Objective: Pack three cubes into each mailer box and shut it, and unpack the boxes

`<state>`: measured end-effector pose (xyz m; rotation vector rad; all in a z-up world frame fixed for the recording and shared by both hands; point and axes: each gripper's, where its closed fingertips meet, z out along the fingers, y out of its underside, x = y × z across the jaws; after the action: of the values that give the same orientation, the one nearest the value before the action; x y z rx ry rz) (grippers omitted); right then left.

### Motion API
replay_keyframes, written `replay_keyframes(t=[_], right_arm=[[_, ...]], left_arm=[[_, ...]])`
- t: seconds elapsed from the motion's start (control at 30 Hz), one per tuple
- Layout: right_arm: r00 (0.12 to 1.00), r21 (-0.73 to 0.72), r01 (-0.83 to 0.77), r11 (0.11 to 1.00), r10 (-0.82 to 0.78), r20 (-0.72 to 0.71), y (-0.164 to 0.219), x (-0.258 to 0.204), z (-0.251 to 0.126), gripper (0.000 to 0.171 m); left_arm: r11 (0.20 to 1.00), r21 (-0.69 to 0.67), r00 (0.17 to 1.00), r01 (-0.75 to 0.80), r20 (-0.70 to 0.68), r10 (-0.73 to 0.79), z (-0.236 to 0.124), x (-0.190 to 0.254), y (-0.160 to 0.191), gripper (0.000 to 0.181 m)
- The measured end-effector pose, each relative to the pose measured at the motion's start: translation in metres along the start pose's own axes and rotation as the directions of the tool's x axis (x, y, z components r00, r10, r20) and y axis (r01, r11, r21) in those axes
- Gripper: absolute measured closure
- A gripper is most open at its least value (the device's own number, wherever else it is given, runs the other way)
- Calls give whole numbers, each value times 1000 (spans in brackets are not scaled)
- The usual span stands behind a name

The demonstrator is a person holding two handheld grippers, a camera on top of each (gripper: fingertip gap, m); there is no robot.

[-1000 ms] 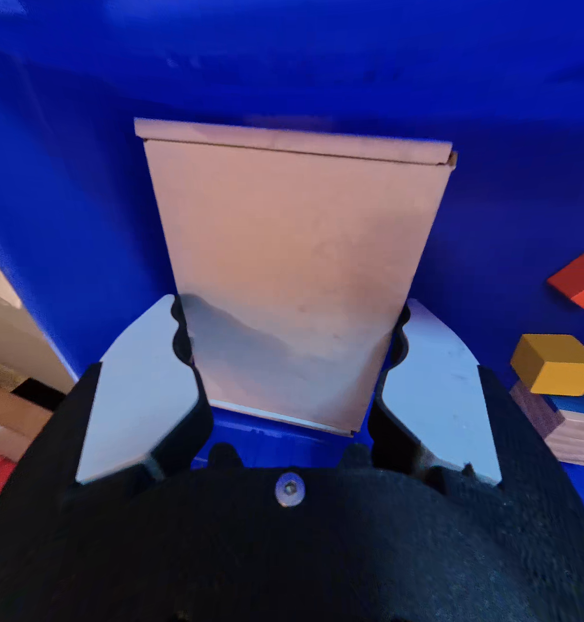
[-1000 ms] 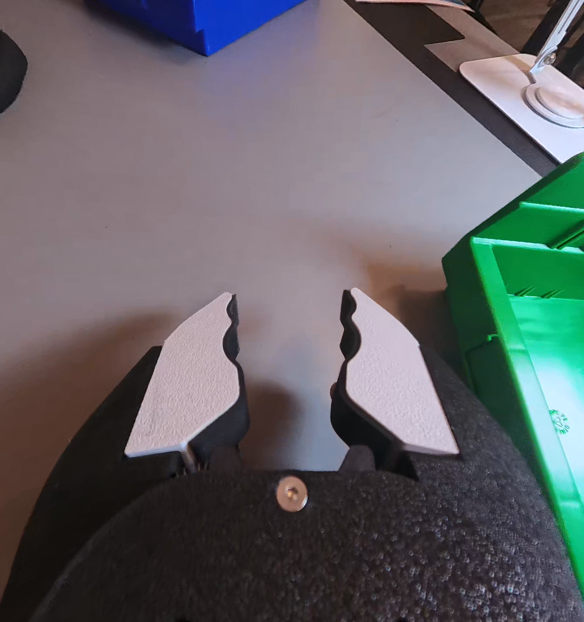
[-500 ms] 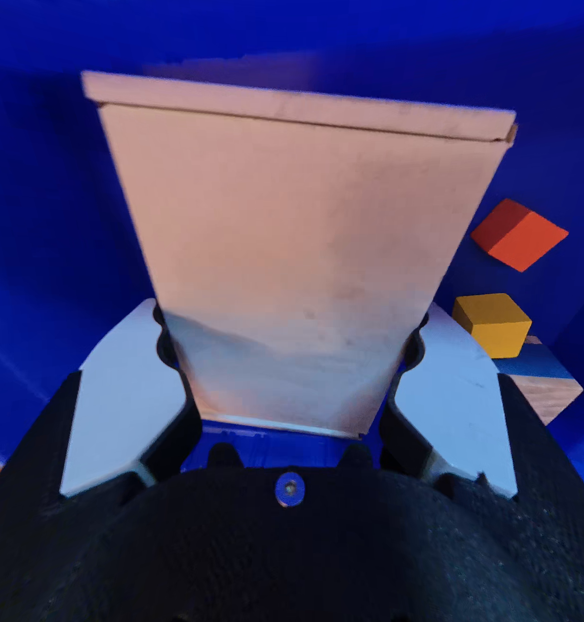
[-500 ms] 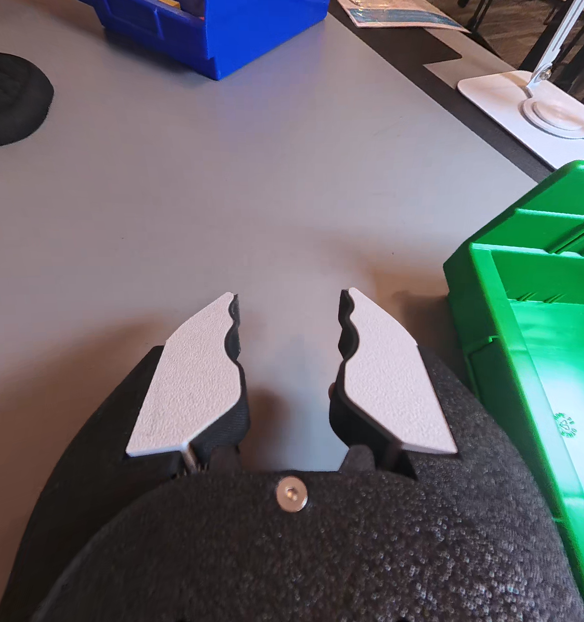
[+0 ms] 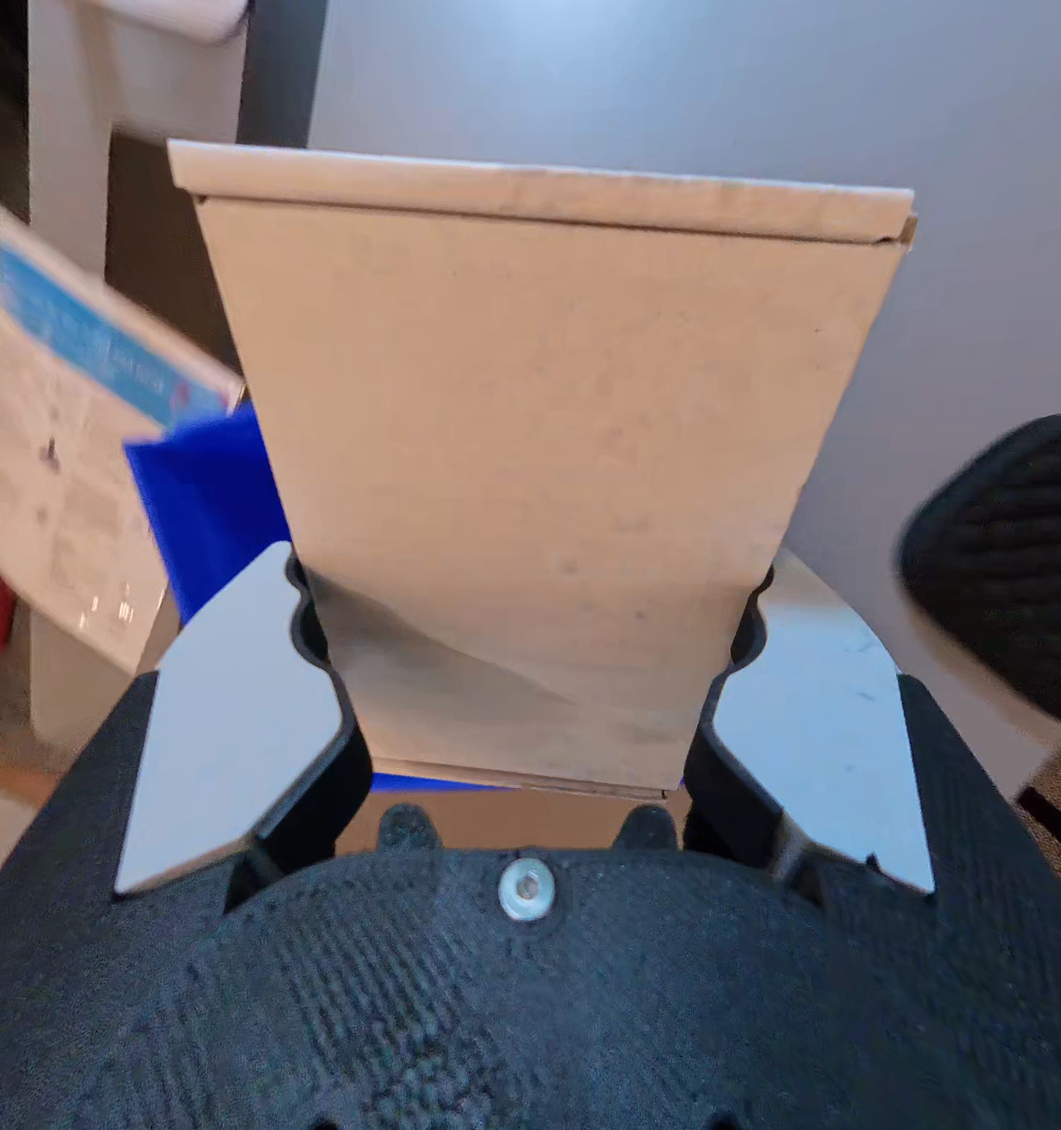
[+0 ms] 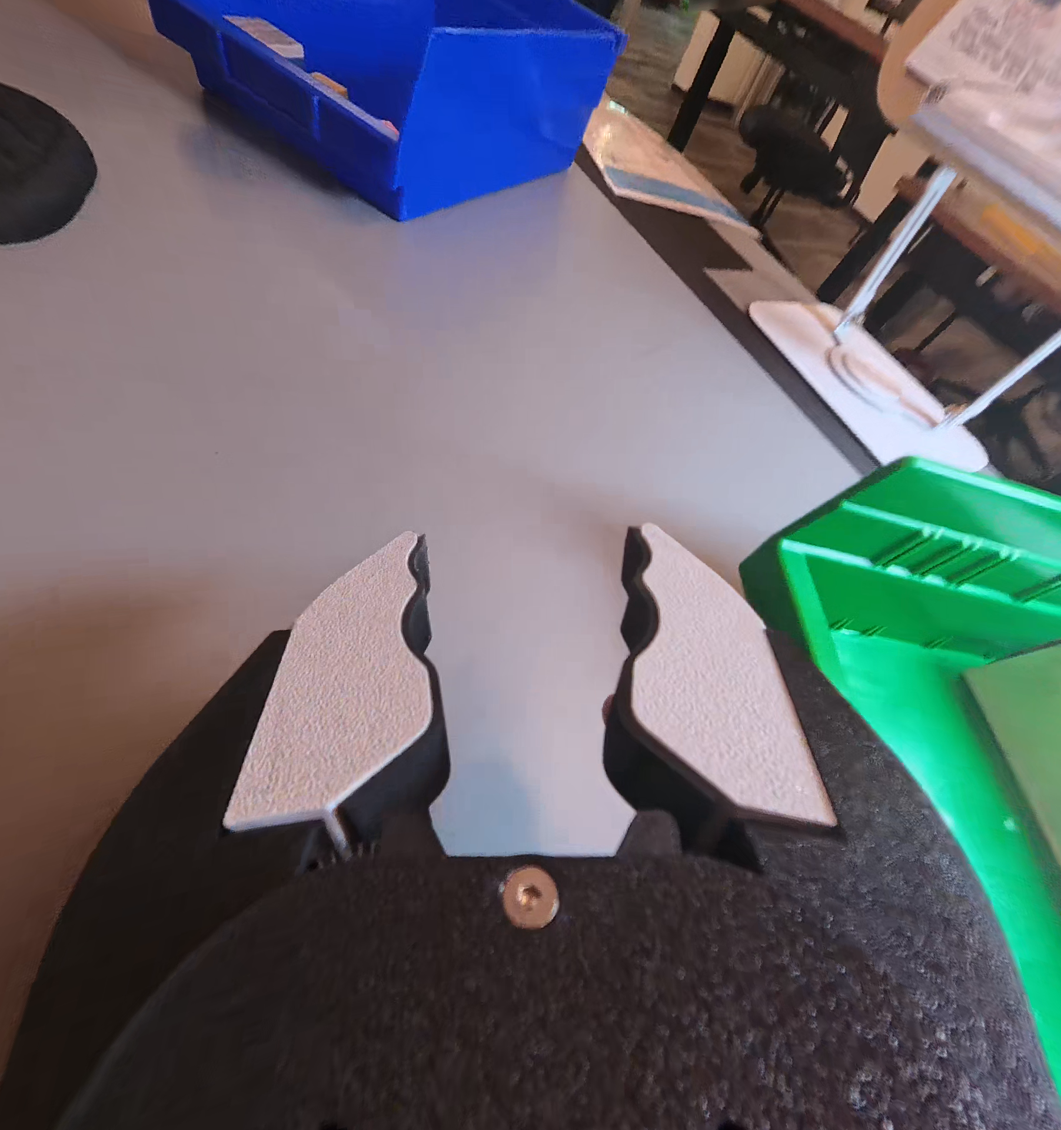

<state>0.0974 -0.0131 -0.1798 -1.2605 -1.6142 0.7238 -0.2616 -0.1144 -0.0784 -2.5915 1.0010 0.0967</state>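
1. Cardboard first — my left gripper (image 5: pixel 531 617) is clamped on a closed mailer box (image 5: pixel 540 465), held clear above the blue bin (image 5: pixel 210 507).
2. My right gripper (image 6: pixel 525 587) hangs empty, fingers apart, over the grey table (image 6: pixel 393 379) beside the green bin (image 6: pixel 919 660).
3. Judging progress — whether this box is packed I cannot tell, and setting it down is still ahead.

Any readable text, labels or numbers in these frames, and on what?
None can be read.
mailer box: no print shows.
sheet with a blue band: print, too blurred to read.
sign: print, too blurred to read.
blue bin, green bin: no readable marks.
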Motion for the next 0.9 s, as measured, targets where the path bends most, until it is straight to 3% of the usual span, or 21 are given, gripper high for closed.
replay_keyframes(t=[0.1,0.23,0.4,0.53,0.57,0.6,0.77,0.83,0.9], right_arm=[[990,60,135,989,-133,-47,-19,-7,0,105],[933,142,353,925,-337,-125,-54,-27,-2,97],[826,163,563,810,-554,-103,-79,-69,1,85],[777,130,623,771,-630,14,-65,-96,11,81],[767,125,629,767,-639,60,-56,-104,13,87],[754,120,643,756,-653,70,-49,-108,13,99],[802,137,572,809,-587,116,-37,-99,9,101],[859,144,456,878,-477,184,-32,-93,7,101],[896,153,327,933,-357,263,-26,-86,3,102]], left_arm=[[988,112,981,-108,-150,124,-12,67,-55,49],[957,190,870,-220,-406,281,18,163,-103,50],[947,163,688,-278,-654,315,80,239,-131,50],[934,139,565,-330,-763,314,104,278,-142,50],[932,133,550,-337,-775,310,107,281,-144,50],[932,139,549,-334,-775,312,109,280,-147,51],[971,197,545,-135,-804,239,112,278,-166,53],[951,308,590,-33,-762,267,103,267,-181,70],[889,458,691,7,-644,327,91,249,-191,72]])
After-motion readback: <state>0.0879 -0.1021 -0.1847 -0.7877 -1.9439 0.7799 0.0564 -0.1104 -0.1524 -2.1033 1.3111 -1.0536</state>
